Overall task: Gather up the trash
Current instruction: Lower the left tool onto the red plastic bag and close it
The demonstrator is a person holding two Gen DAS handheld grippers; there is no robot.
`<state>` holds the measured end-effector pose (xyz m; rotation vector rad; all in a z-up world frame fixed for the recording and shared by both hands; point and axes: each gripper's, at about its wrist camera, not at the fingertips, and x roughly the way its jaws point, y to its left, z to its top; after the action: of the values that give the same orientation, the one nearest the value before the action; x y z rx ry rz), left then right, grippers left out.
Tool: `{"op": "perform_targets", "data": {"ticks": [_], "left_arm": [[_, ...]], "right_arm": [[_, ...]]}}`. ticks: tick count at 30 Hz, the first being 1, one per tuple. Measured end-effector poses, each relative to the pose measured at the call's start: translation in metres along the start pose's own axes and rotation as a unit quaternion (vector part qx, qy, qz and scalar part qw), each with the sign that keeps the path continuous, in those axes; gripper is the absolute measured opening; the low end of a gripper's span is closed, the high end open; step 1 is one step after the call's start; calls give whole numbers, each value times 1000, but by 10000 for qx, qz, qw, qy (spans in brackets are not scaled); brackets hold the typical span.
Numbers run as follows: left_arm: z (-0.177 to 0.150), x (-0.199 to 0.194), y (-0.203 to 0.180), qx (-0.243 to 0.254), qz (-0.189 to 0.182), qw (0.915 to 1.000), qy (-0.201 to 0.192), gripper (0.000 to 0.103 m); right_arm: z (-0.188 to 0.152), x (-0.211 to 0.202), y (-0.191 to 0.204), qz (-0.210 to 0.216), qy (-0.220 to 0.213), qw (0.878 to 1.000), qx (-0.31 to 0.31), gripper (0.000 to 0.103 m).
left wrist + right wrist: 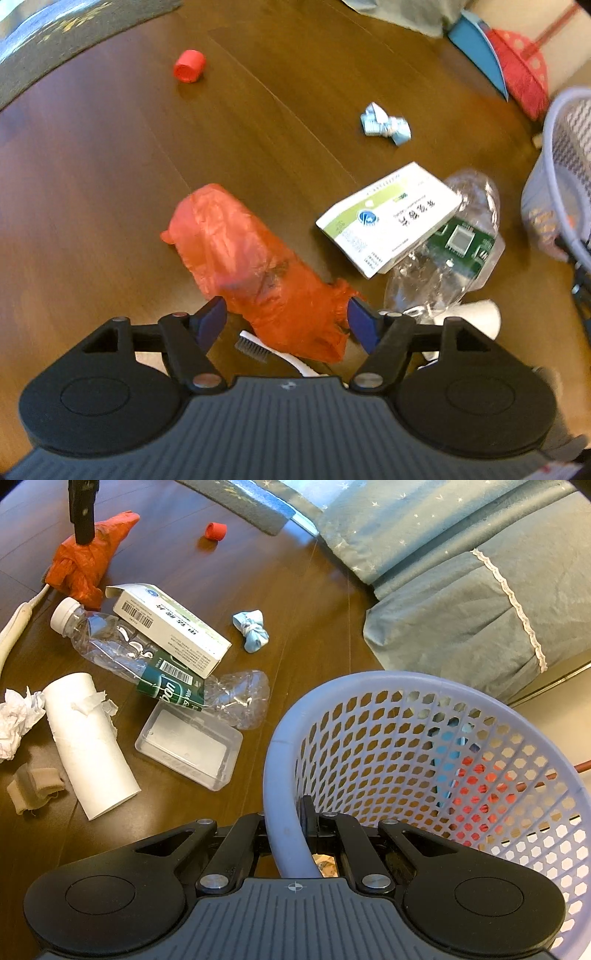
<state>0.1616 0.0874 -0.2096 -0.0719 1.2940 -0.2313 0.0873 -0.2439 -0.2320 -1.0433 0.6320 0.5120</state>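
Observation:
A crumpled orange plastic bag (240,251) lies on the brown wooden floor. My left gripper (288,323) is open, with a blue pad on either side of the bag's near end. A toothbrush head (253,349) pokes out from under the bag. In the right wrist view the same bag (88,557) sits at the far left, with one black left finger (83,524) over it. My right gripper (285,814) is shut on the rim of a lavender mesh basket (369,681). In the left wrist view the basket (554,166) stands at the right.
Right of the bag lie a white carton (388,218) and a crushed clear bottle (461,240), farther off a blue wrapper (384,123) and a red cap (189,65). A paper tube (92,746), clear tray (188,746) and tissue (14,720) lie left of the basket. Bedding (443,554) behind.

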Motion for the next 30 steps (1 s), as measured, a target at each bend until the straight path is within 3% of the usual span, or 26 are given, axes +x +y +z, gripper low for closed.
{"op": "perform_targets", "data": {"ticks": [4,8,11,15,19,24,26,30], "left_arm": [[2,8,-12,571,227,9980,-111,65],[7,15,-21,1437,342,9883,-379,64],[11,18,-21,1722,573,9821,-513,64],[14,13,-11,1131,710,9900,-458,64],[9,11,0,238,466,9980,-346,65],[7,23,0,120,395,9988,-271,63],[8,28,2,97,437,9988,-200,51],[8,25,2,357,540,9977,-186,43]], "right_arm": [[0,0,1,16,2,10000,-7,0],[0,1,1,15,1,10000,-6,0],[0,1,1,20,2,10000,-7,0],[0,1,1,14,-5,10000,-9,0],[0,0,1,25,1,10000,2,0],[-1,0,2,29,2,10000,-3,0],[0,0,3,33,1,10000,-7,0],[-1,0,3,50,2,10000,-9,0]]}}
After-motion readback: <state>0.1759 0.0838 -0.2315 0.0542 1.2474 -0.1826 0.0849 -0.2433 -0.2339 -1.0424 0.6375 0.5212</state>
